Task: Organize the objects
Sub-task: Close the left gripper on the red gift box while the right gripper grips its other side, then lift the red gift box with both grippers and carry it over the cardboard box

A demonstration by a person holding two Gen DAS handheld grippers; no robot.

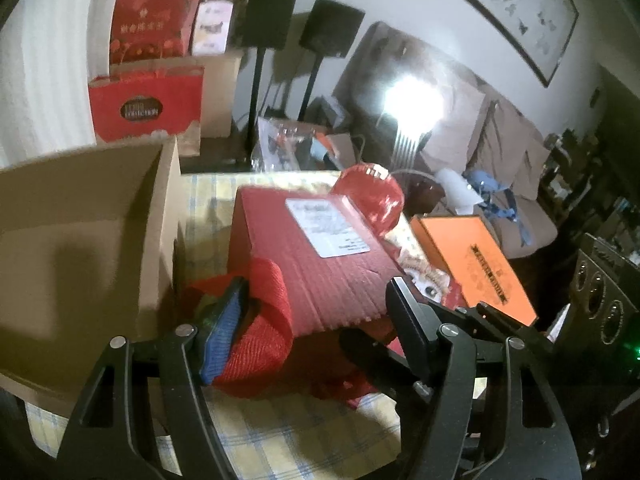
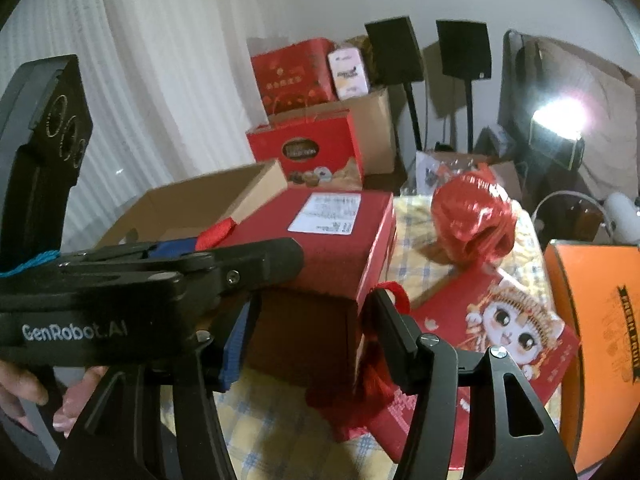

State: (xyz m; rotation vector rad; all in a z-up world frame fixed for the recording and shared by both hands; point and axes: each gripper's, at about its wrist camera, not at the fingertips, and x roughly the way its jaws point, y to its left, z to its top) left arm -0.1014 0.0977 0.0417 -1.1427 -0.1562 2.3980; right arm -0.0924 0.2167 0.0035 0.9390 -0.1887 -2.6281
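A red corrugated box (image 1: 304,256) with a white label lies on the checked tablecloth (image 1: 300,432). Its wide red woven strap (image 1: 268,320) loops up at the near left corner. My left gripper (image 1: 316,292) stands open over that corner, with the strap against its blue left pad (image 1: 224,320) and a gap to its black right finger. In the right wrist view, my right gripper (image 2: 312,312) is open in front of the box (image 2: 340,248). Another red strap loop (image 2: 390,290) curls over its right fingertip. The left tool's black body (image 2: 120,292) crosses in front, held by a hand (image 2: 24,392).
An open cardboard box (image 1: 80,240) stands directly left of the red box. A shiny red ball ornament (image 2: 472,220), a red cartoon packet (image 2: 500,328) and an orange box (image 2: 600,320) lie to the right. Stacked red gift boxes, speaker stands, a sofa and a bright lamp stand beyond the table.
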